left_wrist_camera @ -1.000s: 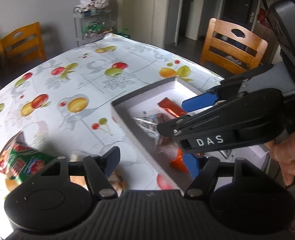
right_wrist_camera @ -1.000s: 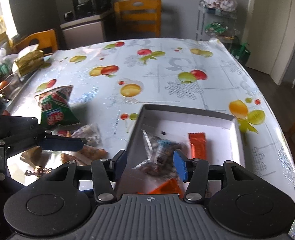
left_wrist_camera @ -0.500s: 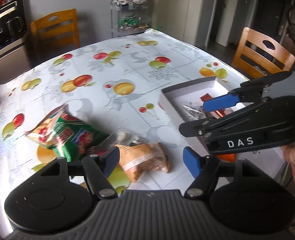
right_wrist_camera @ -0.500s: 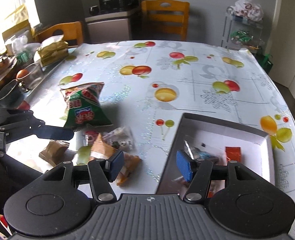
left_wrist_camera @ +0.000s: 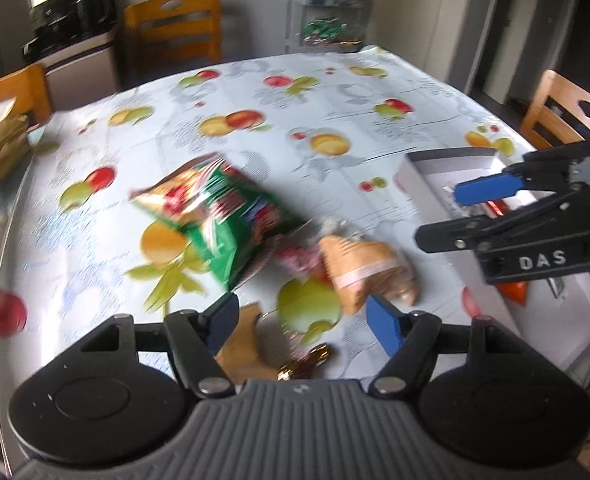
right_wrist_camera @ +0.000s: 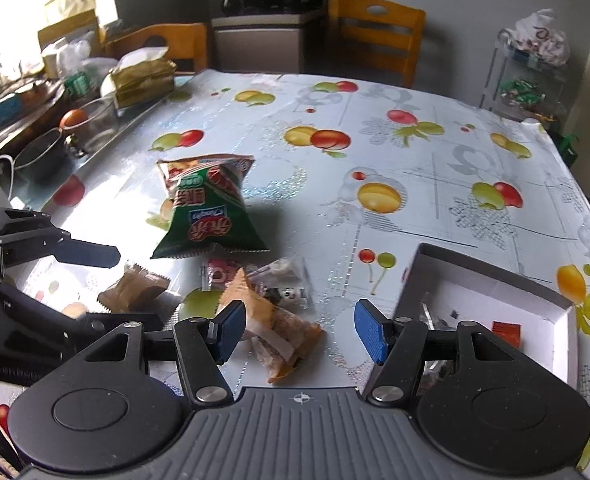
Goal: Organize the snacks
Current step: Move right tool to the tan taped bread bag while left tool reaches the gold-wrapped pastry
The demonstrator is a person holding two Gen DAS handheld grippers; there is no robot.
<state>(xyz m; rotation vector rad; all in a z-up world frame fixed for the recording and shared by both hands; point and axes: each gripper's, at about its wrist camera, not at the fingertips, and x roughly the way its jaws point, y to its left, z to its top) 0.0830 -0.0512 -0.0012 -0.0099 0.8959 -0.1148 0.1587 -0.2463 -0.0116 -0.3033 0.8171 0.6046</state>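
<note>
Both claws empty, jaws spread wide, hovering over the bench (right_wrist_camera: 435, 152)

Right wrist view, near to far:
- right claw (right_wrist_camera: 299, 330) bottom centre, blue pads apart, nothing between them
- orange-wrapped snack (right_wrist_camera: 273, 330) on the bench just past the left pad, lower centre
- clear packet (right_wrist_camera: 285, 286) and a pink-white packet (right_wrist_camera: 219, 272) right behind it, touching or overlapping, can't tell which
- brown wrapped snack (right_wrist_camera: 135, 290) lower left, near the left claw's finger
- left claw comes in from the left edge; only one dark finger shows here, so its opening can't be read from this view
- white box (right_wrist_camera: 563, 304) lower right, open top; orange-red sachet (right_wrist_camera: 507, 332) and a clear wrapper (right_wrist_camera: 435, 316) inside, partly hidden by the right claw's finger
- green chip bag (right_wrist_camera: 211, 212) centre-left, flat on the bench, well apart from the box
- far upper left: gold packet (right_wrist_camera: 143, 76) on the cluttered side; wooden chair (right_wrist_camera: 375, 36) top centre

Left wrist view (motion blurred):
- left claw (left_wrist_camera: 303, 322) bottom centre, pads apart, empty
- small gold-wrapped candy (left_wrist_camera: 307, 360) directly below the gap
- orange snack, chip bag mid frame; box at right edge, with the right claw above it
</note>
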